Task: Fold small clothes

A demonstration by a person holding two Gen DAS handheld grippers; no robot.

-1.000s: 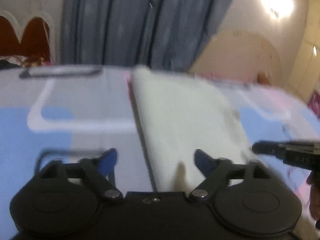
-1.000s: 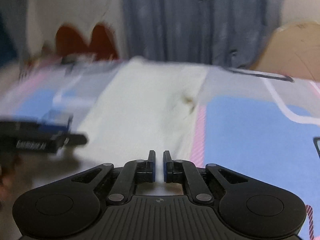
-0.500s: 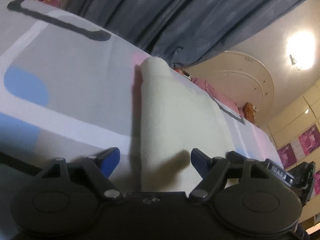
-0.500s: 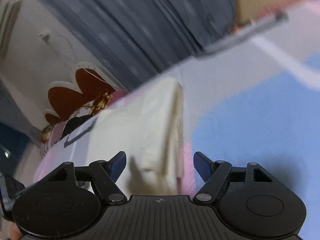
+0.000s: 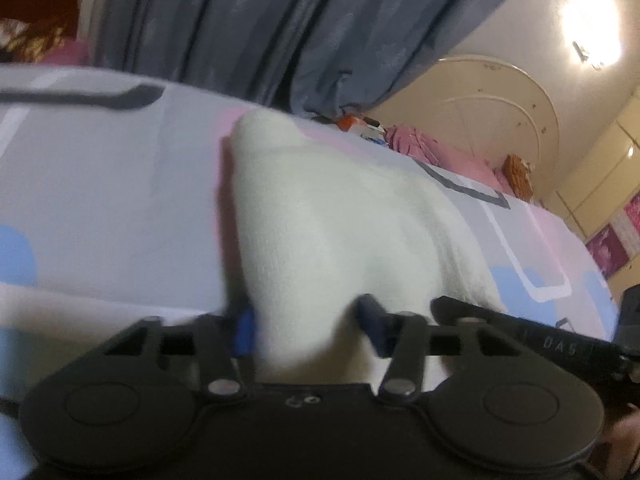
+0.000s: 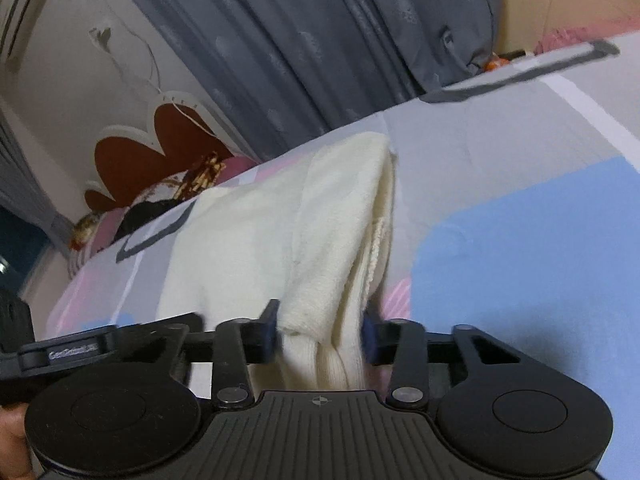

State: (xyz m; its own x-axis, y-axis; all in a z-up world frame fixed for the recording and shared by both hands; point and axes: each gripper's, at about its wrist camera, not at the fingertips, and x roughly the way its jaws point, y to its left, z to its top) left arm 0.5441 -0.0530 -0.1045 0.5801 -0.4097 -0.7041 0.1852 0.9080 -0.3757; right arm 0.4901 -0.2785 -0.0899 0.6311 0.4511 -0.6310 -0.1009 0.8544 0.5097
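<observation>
A cream knitted garment (image 5: 332, 224) lies folded in a long strip on the patterned bed sheet (image 5: 100, 200). My left gripper (image 5: 308, 326) has its blue-tipped fingers on either side of the garment's near left corner, the jaws partly closed with cloth between them. In the right wrist view my right gripper (image 6: 322, 330) has its fingers on both sides of the garment's (image 6: 280, 224) near right corner, where several layers bunch up between the jaws. Each gripper shows at the edge of the other's view.
The sheet (image 6: 520, 240) is grey, blue and pink. A blue-grey curtain (image 5: 280, 32) hangs behind the bed. A brown headboard (image 6: 140, 148) and pillows are at the left, pink bedding (image 5: 440, 152) and a cream wardrobe at the right.
Both grippers have dropped low to the near end of the garment. Their jaws, wide open half a second ago, have narrowed around the cloth corners.
</observation>
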